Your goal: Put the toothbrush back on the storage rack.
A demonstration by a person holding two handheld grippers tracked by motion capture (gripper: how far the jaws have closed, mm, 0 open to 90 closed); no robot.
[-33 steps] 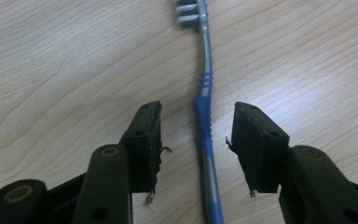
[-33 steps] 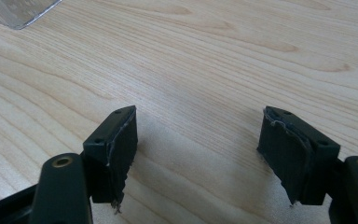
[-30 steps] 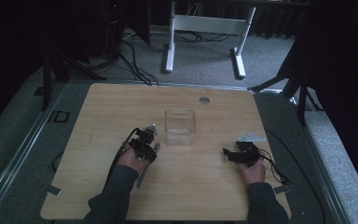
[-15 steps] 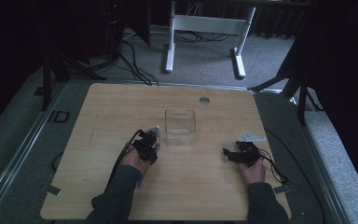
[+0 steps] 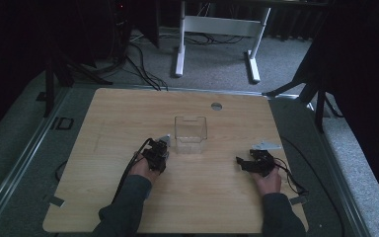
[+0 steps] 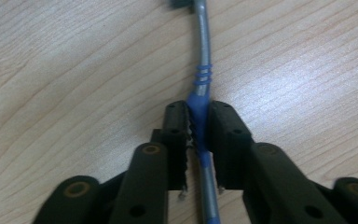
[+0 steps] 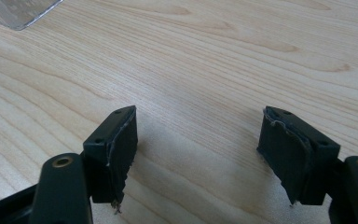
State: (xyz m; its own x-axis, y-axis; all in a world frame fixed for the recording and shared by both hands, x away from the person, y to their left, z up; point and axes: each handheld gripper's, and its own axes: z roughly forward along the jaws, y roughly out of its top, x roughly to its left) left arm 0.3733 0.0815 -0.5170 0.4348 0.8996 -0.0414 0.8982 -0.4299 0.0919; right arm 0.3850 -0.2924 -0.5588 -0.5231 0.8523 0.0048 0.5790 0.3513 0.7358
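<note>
A slim grey handle (image 6: 204, 51) with a blue rubber grip lies on the wooden table (image 5: 128, 113); its far end carries a dark head that runs out of the left gripper view. My left gripper (image 6: 199, 106) has just been closing, and its pads now press on the blue grip from both sides. From above, the left gripper (image 5: 159, 150) sits just left of a clear plastic box (image 5: 191, 133). My right gripper (image 7: 198, 140) rests low over bare wood, open, with nothing between its jaws. In the high view the right gripper (image 5: 242, 162) points left, to the right of the box.
The clear box stands open-topped at the table's middle, and its corner (image 7: 18, 11) shows at the top left of the right gripper view. A round cable hole (image 5: 216, 105) lies near the far edge. Cables trail from both grippers toward the near edge.
The left hand has shifted very slightly toward the box, and a pale tip seen ahead of its gripper is now covered. The right hand has not moved.
</note>
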